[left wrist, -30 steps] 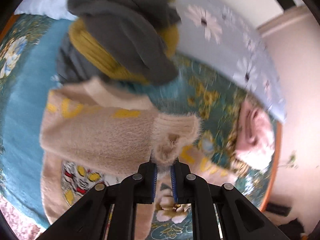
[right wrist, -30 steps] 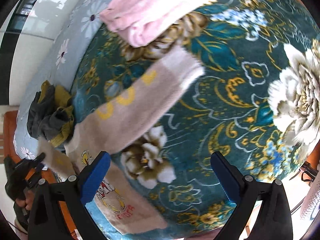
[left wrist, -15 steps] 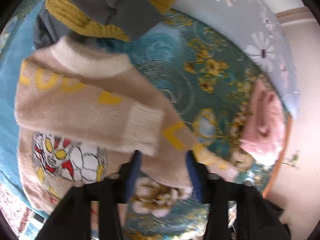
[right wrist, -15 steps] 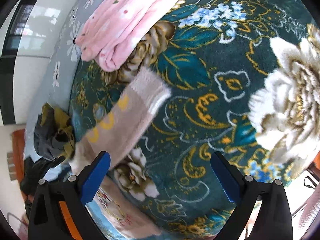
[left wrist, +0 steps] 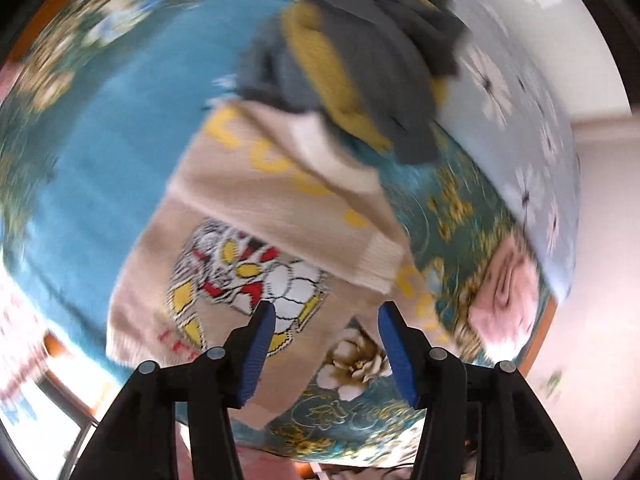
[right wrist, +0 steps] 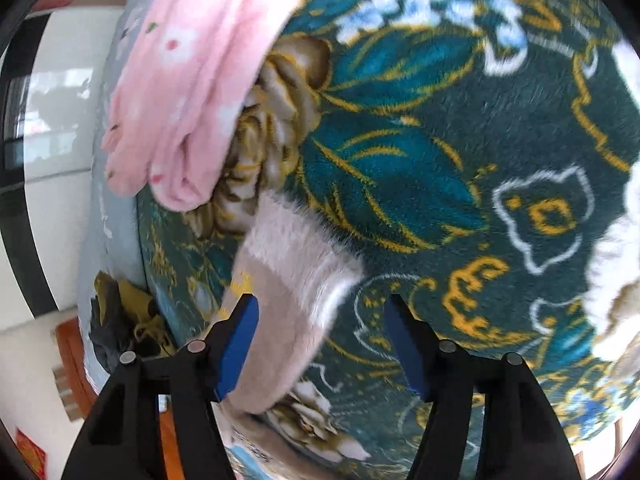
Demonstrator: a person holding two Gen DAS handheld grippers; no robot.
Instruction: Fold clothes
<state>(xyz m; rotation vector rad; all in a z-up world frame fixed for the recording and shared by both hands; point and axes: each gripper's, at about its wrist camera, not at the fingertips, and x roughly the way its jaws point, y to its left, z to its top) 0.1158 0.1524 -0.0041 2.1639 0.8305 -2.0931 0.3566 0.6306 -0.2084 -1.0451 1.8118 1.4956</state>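
A beige fuzzy sweater (left wrist: 240, 240) with yellow letters and a cartoon print lies on the teal floral blanket (left wrist: 100, 140). One sleeve is folded across its chest, with its white cuff (left wrist: 376, 260) near the middle. My left gripper (left wrist: 326, 316) is open and empty, above the sweater's lower front. In the right wrist view the other sleeve (right wrist: 288, 304) stretches out with its pale cuff (right wrist: 296, 236) just ahead of my right gripper (right wrist: 322, 312), which is open and empty with the sleeve between its fingers.
A grey and mustard pile of clothes (left wrist: 360, 60) lies beyond the sweater's collar. A folded pink garment (right wrist: 188, 80) lies close beyond the sleeve cuff and shows in the left wrist view (left wrist: 504, 292). A pale blue daisy sheet (left wrist: 520, 120) borders the blanket.
My left gripper let go of the sleeve cuff, opened and pulled back; the sleeve now lies folded across the sweater. My right gripper moved in close over the other sleeve's cuff.
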